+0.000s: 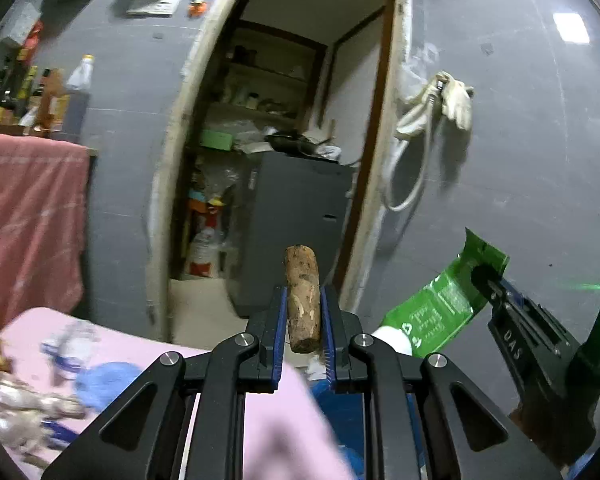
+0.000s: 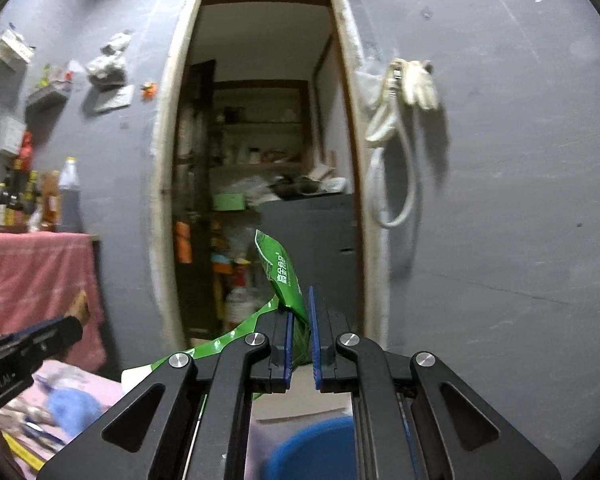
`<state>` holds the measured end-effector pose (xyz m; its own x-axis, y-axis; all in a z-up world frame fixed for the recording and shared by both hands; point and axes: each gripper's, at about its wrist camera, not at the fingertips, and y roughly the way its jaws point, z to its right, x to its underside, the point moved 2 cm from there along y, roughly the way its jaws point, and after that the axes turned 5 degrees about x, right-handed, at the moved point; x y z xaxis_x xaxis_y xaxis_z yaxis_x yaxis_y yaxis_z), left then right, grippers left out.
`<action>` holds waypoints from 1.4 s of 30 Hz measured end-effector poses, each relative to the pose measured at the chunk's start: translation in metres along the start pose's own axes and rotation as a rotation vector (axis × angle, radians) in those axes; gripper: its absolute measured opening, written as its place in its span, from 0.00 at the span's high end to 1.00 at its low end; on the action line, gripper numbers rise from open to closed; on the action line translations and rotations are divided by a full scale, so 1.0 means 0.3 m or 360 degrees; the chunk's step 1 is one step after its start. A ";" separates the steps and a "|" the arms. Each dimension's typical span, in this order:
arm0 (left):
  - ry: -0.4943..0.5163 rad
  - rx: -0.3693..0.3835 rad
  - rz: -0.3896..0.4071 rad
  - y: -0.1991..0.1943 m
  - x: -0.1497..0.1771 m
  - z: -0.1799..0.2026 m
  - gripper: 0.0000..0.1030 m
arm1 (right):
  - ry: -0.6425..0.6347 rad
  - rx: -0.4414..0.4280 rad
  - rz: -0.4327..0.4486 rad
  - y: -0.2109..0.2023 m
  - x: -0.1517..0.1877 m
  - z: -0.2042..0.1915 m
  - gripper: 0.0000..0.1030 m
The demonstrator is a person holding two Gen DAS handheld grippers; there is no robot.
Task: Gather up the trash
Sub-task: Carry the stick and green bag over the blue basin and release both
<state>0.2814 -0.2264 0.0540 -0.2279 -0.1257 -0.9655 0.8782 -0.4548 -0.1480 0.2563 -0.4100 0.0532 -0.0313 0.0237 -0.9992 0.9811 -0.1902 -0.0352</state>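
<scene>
My left gripper is shut on a short brown root stub that stands upright between its blue pads, held in the air in front of a doorway. To its right, my right gripper pinches a green plastic wrapper. In the right wrist view the right gripper is shut on that green wrapper, which sticks up and trails down to the left. The left gripper's black body shows at the left edge there. A blue bin lies low beneath the right gripper.
An open doorway leads to a cluttered storeroom with a grey cabinet. A pink-covered table with bottles stands at the left. A pink patterned cloth surface lies below. White gloves and a hose hang on the grey wall.
</scene>
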 end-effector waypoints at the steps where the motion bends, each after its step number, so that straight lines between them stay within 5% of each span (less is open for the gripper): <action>1: 0.0003 0.0012 -0.0008 0.024 0.004 0.020 0.87 | 0.0000 0.0021 -0.0013 0.009 0.008 0.026 0.95; 12: 0.0000 0.0099 -0.0209 0.307 0.115 0.188 0.87 | -0.0044 0.0185 -0.0253 0.146 0.168 0.257 0.95; 28: -0.0039 0.0064 -0.0405 0.467 0.208 0.190 0.87 | 0.0082 0.0131 -0.0503 0.264 0.261 0.334 0.87; 36: -0.0082 0.0049 -0.0516 0.497 0.240 0.165 0.86 | 0.0182 0.0056 -0.0647 0.305 0.298 0.351 0.74; 40: -0.0116 0.0036 -0.0538 0.493 0.247 0.151 0.84 | 0.0189 0.0018 -0.0753 0.328 0.312 0.344 0.56; 42: -0.0123 0.0031 -0.0536 0.488 0.243 0.147 0.79 | 0.0177 0.0011 -0.0818 0.338 0.324 0.335 0.54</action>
<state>0.3748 -0.3411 -0.0286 -0.5356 -0.0316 -0.8439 0.7401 -0.4987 -0.4511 0.3336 -0.5256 -0.0493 -0.4875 0.2198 -0.8450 0.8431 -0.1329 -0.5210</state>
